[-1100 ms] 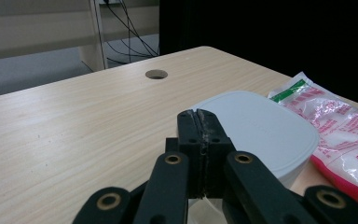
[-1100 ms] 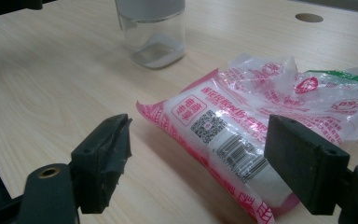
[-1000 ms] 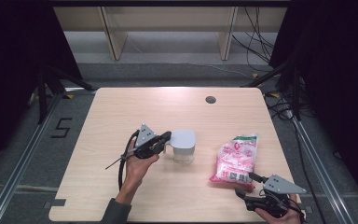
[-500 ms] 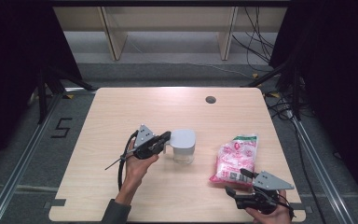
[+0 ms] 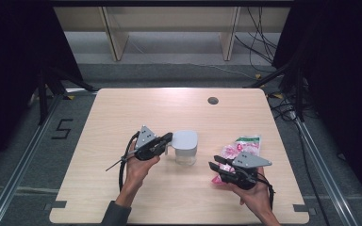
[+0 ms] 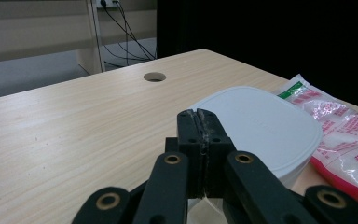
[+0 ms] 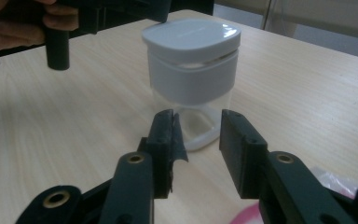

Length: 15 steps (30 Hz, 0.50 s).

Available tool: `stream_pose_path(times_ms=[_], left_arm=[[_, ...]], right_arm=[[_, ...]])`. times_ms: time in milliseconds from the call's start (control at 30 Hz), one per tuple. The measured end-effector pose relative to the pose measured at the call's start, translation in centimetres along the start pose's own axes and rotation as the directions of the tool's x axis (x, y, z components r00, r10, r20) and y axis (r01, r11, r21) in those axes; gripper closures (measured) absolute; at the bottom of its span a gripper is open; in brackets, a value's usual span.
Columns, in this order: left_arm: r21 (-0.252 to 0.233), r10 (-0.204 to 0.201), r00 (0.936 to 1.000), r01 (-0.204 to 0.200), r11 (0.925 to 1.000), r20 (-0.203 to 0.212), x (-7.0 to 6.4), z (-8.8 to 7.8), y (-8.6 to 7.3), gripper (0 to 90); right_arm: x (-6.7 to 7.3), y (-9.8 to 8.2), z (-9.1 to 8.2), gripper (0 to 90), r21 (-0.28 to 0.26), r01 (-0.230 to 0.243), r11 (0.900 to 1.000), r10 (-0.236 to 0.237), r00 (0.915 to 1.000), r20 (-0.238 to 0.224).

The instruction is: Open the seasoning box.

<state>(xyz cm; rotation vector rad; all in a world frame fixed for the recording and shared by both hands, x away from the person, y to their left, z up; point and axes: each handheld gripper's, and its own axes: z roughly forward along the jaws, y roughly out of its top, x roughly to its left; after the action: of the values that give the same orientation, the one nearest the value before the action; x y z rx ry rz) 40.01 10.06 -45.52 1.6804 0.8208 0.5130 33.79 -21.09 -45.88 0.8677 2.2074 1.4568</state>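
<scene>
A clear container with a white lid (image 5: 185, 147) stands upright at the table's middle. In the right gripper view the container (image 7: 191, 60) is straight ahead. My left gripper (image 5: 169, 137) is shut, and its tips (image 6: 199, 114) rest at the left edge of the lid (image 6: 261, 126); I see nothing between them. A pink and white bag (image 5: 246, 145) lies to the right of the container. My right gripper (image 5: 214, 165) hovers over the bag's near end and points left at the container. Its jaws (image 7: 196, 116) have just been closing, but a gap remains with nothing in it.
The wooden table (image 5: 169, 103) has a round cable hole (image 5: 212, 100) near its far edge. Dark floor, metal rails and cables surround it. A pale shelf frame stands behind. The person's left hand (image 7: 9, 23) shows ahead in the right gripper view.
My right gripper has moved left across the bag toward the container, and its jaws stand narrower. The left gripper and container have stayed put.
</scene>
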Motion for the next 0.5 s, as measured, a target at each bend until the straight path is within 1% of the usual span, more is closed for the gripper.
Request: stream_pose_path(times_ms=[33,67,100,133,200,233,267,300,333,367,400,433,467,500], left_arm=[[0.002,-0.004,1.0,0.004,1.0,-0.002,0.0,0.0,0.0,88.1],[0.005,-0.003,1.0,0.003,1.0,-0.003,0.0,0.0,0.0,88.1],[0.003,-0.005,1.0,0.005,1.0,-0.003,-0.1,0.0,0.0,88.2],[0.0,-0.004,1.0,0.004,1.0,-0.001,-0.1,0.0,0.0,88.1],[0.006,-0.003,1.0,0.003,1.0,-0.003,0.0,0.0,0.1,88.1],[0.004,-0.004,1.0,0.004,1.0,0.0,0.0,0.0,0.0,88.1],[0.005,-0.001,1.0,0.001,1.0,0.001,0.0,0.0,0.1,88.1],[0.01,0.001,1.0,-0.001,1.0,0.0,0.0,0.0,0.1,88.1],[0.012,0.0,1.0,0.0,0.9999,-0.001,0.0,0.0,0.1,88.1],[0.012,-0.001,1.0,0.001,0.9999,-0.002,0.0,0.0,0.1,88.1],[0.011,-0.002,1.0,0.002,0.9999,-0.001,0.0,0.0,0.1,88.1],[0.013,0.002,1.0,-0.002,0.9999,0.0,0.0,0.0,0.1,88.1],[0.007,-0.001,1.0,0.001,1.0,0.008,0.1,0.0,0.1,88.1],[0.009,0.0,1.0,0.0,1.0,0.007,0.1,0.0,0.1,88.1]], right_arm=[[-0.2,0.2,0.4,71.2,0.001,0.001,1.0,-0.001,0.9999,-0.014],[-0.6,0.4,0.8,74.2,-0.01,0.029,1.0,-0.029,0.9996,0.0],[-0.8,0.5,1.2,76.6,-0.026,0.034,0.999,-0.034,0.9994,0.009],[-0.9,0.7,1.5,80.0,-0.012,0.009,1.0,-0.009,0.9999,-0.014],[-1.2,1.0,2.0,84.6,0.006,0.017,1.0,-0.017,0.9998,-0.007],[-1.3,1.1,2.3,87.0,-0.011,0.017,1.0,-0.017,0.9997,-0.016],[-1.4,1.2,2.6,88.4,-0.022,0.003,1.0,-0.003,0.9998,-0.021],[-1.5,1.4,2.7,89.4,-0.012,0.011,1.0,-0.011,0.9999,0.004],[-1.6,1.5,3.1,89.9,-0.025,0.006,1.0,-0.006,1.0,0.005],[-1.5,1.6,3.2,90.0,-0.017,-0.008,1.0,0.008,1.0,-0.005],[-1.5,1.6,3.6,90.0,-0.015,0.004,1.0,-0.004,1.0,0.0],[-1.7,1.8,4.1,90.0,0.012,0.026,1.0,-0.026,0.9996,-0.011],[-1.7,1.8,4.1,90.0,0.012,0.026,1.0,-0.026,0.9996,-0.011],[-1.7,1.8,4.3,90.0,0.001,0.031,1.0,-0.031,0.9994,0.012]])
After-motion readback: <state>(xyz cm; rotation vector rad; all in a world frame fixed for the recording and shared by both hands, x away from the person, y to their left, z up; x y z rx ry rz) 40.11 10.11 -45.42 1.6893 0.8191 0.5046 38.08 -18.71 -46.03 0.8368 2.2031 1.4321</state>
